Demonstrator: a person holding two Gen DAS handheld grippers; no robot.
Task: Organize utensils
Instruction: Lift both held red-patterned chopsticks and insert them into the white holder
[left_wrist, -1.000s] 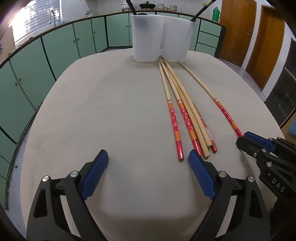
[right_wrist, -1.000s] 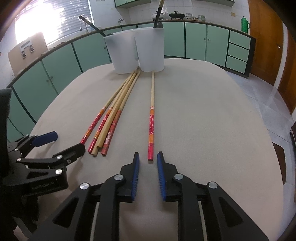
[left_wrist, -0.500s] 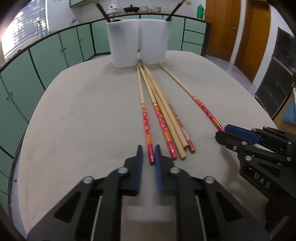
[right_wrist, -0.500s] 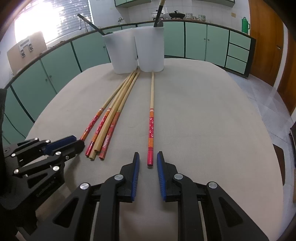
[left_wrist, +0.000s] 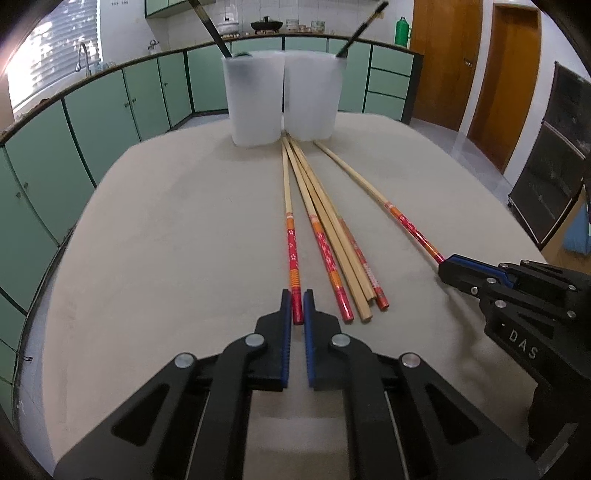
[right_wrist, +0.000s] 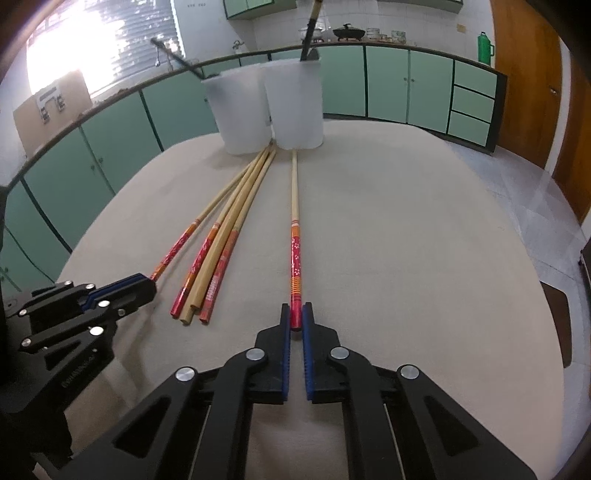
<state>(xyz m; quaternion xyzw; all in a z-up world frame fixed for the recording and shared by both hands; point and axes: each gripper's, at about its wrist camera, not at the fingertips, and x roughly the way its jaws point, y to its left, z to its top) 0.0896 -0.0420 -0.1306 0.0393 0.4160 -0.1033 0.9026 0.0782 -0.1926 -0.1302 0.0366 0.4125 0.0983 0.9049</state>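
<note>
Several long bamboo chopsticks with red patterned ends lie on the beige table, tips toward two white cups. My left gripper (left_wrist: 297, 303) is shut on the red end of the leftmost chopstick (left_wrist: 289, 236). My right gripper (right_wrist: 296, 316) is shut on the red end of the separate right chopstick (right_wrist: 294, 236), which also shows in the left wrist view (left_wrist: 384, 201). Three more chopsticks (left_wrist: 332, 240) lie bundled between them. The left cup (left_wrist: 253, 99) and the right cup (left_wrist: 312, 94) each hold a dark utensil.
The table (left_wrist: 166, 240) is rounded, with its edge close behind both grippers. Green cabinets (left_wrist: 110, 107) run along the back. Wooden doors (left_wrist: 495, 66) stand at the right. The left gripper shows in the right wrist view (right_wrist: 122, 293).
My left gripper swung right, closed from wide open and now grips the leftmost chopstick's end. My right gripper moved slightly forward onto the separate chopstick's end.
</note>
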